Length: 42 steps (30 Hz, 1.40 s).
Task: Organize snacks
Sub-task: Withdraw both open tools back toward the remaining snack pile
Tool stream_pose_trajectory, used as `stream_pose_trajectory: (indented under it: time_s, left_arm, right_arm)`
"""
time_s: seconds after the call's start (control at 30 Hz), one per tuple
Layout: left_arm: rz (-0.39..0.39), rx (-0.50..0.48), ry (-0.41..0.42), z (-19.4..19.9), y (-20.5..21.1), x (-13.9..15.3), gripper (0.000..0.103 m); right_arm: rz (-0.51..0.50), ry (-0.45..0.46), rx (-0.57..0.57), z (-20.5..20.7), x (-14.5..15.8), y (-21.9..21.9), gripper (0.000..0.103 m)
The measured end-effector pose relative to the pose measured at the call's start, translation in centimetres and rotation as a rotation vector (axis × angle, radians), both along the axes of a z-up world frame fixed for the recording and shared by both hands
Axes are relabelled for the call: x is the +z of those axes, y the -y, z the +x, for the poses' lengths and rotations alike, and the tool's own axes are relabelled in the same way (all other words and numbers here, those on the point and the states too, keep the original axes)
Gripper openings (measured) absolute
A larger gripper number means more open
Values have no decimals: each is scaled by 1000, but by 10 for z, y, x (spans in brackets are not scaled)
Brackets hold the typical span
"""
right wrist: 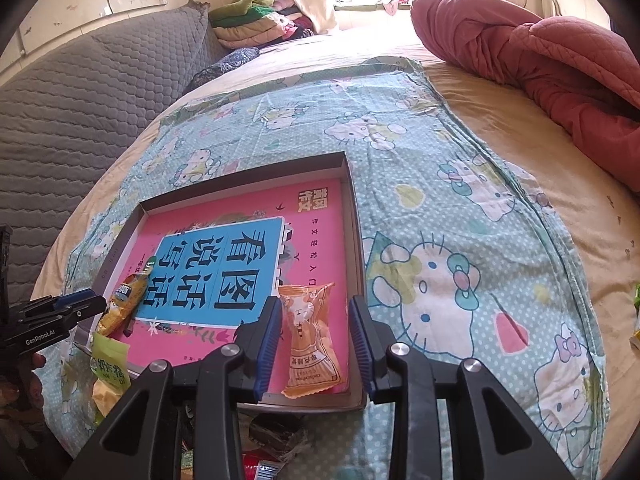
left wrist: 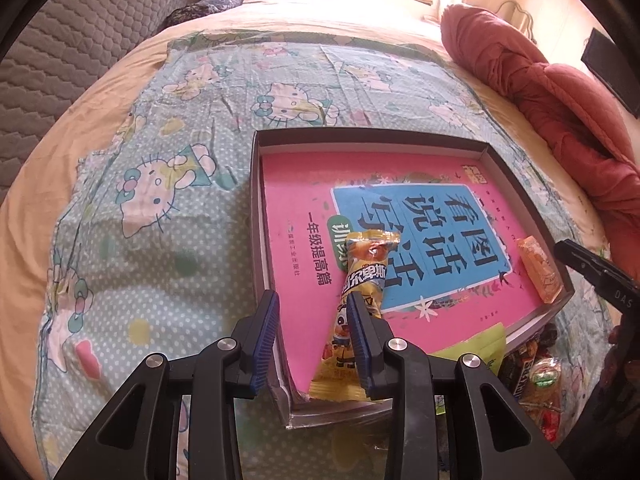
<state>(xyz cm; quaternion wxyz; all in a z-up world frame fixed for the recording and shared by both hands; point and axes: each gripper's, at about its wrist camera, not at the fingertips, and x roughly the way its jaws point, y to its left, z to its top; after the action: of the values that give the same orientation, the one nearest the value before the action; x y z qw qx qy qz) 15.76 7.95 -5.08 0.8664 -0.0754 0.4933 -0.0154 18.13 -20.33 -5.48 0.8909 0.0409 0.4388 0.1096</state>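
Note:
A shallow grey box tray point(left wrist: 256, 216) point(right wrist: 356, 216) lies on the bed with a pink book point(left wrist: 296, 200) point(right wrist: 240, 216) inside. A yellow snack packet point(left wrist: 362, 276) point(right wrist: 124, 300) lies on the book at the tray's near left part. My left gripper point(left wrist: 314, 340) point(right wrist: 86, 300) is open just above the tray's near edge, its right finger over the packet. An orange snack packet point(right wrist: 310, 336) point(left wrist: 538, 268) lies in the tray's right corner. My right gripper point(right wrist: 314, 344) is open around it without touching.
A green packet point(left wrist: 476, 346) point(right wrist: 110, 360) and several loose snacks point(left wrist: 536, 372) point(right wrist: 276, 436) lie on the Hello Kitty sheet point(left wrist: 168, 216) in front of the tray. A red quilt point(right wrist: 540, 64) is at the right, a grey padded cushion point(right wrist: 80, 112) at the left.

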Motion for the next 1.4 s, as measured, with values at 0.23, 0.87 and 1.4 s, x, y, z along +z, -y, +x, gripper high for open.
stream_pose_trajectory:
  time_s: [0.23,0.87,1.4]
  left_arm:
    - [-76,48,49,-8,-11,23,59]
    - [-7,24,71,-64,12,48,68]
    - [-27,9,28,-98,21,47,69]
  right_arm:
    - [38,66,13,-7,20,1,52]
    - [63,113,22,-59,51,4,69]
    - [33,103,69,-98,51,-11,70]
